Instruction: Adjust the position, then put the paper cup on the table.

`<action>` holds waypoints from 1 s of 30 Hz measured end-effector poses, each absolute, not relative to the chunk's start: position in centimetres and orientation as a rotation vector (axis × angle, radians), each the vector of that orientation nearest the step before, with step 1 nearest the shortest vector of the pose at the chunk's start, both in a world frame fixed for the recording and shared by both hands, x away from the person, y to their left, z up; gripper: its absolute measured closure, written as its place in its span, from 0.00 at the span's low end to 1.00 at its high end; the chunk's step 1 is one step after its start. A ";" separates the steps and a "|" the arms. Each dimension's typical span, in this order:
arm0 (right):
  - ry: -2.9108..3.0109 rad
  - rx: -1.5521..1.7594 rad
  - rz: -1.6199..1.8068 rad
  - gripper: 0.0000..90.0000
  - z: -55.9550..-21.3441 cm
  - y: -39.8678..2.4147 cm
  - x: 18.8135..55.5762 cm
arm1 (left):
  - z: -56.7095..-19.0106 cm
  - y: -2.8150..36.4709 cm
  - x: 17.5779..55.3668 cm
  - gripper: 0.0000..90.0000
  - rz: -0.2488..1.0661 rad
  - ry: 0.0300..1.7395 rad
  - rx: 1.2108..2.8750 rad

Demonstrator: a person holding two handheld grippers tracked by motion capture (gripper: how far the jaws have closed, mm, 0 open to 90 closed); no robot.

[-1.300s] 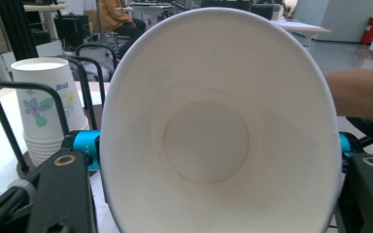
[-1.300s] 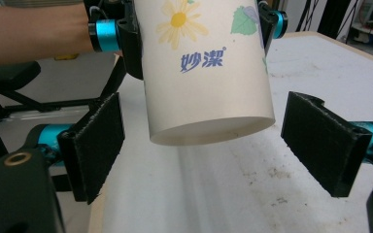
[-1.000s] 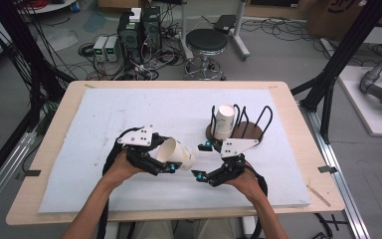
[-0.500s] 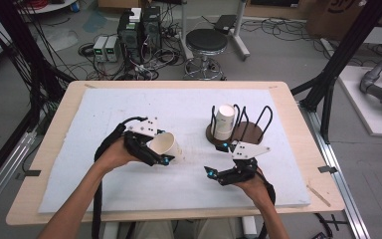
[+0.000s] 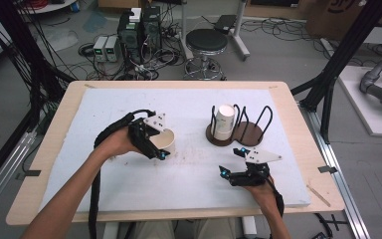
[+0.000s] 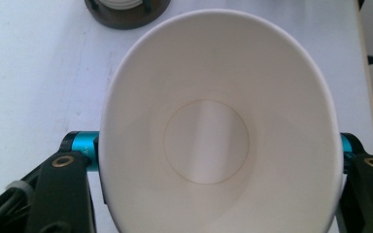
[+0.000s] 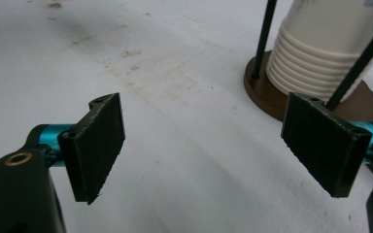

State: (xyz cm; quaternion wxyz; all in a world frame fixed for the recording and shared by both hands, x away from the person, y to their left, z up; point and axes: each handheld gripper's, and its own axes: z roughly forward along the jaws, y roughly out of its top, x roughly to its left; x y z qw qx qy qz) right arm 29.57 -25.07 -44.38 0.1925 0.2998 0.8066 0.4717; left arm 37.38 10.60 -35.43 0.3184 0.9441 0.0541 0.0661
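A white paper cup (image 5: 166, 141) sits upright at the middle left of the white board, mouth up, with my left gripper (image 5: 155, 144) shut on its sides. The left gripper view looks straight into the cup (image 6: 218, 136), squeezed oval between the jaws. A stack of nested white paper cups (image 5: 224, 122) stands upside down in a black wire rack on a brown base (image 5: 251, 133) at the middle right. My right gripper (image 5: 231, 164) hovers open in front of the rack with nothing between its pads (image 7: 99, 145). The stack (image 7: 328, 53) shows at the upper right of the right gripper view.
The white foam board (image 5: 194, 104) covers a wooden table (image 5: 306, 129). Black frame posts stand at both sides. A stool (image 5: 206, 42), boxes and cables lie on the floor beyond the far edge. Each gripper trails a black cable.
My left gripper carried the cup away from the right gripper, leftward and farther back, and turned it upright. My right gripper drew right and nearer, now open and apart from the cup.
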 end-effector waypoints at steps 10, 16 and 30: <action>2.255 0.878 1.329 0.18 -44.9 -25.8 29.6 | -35.5 10.0 38.1 0.35 0.172 0.132 2.548; 2.252 0.890 1.334 0.18 -45.0 -25.8 29.6 | -35.6 9.9 38.2 0.35 0.174 0.121 2.554; 2.247 0.882 1.334 0.18 -45.0 -25.8 29.5 | -35.5 10.1 38.4 0.35 0.180 0.133 2.548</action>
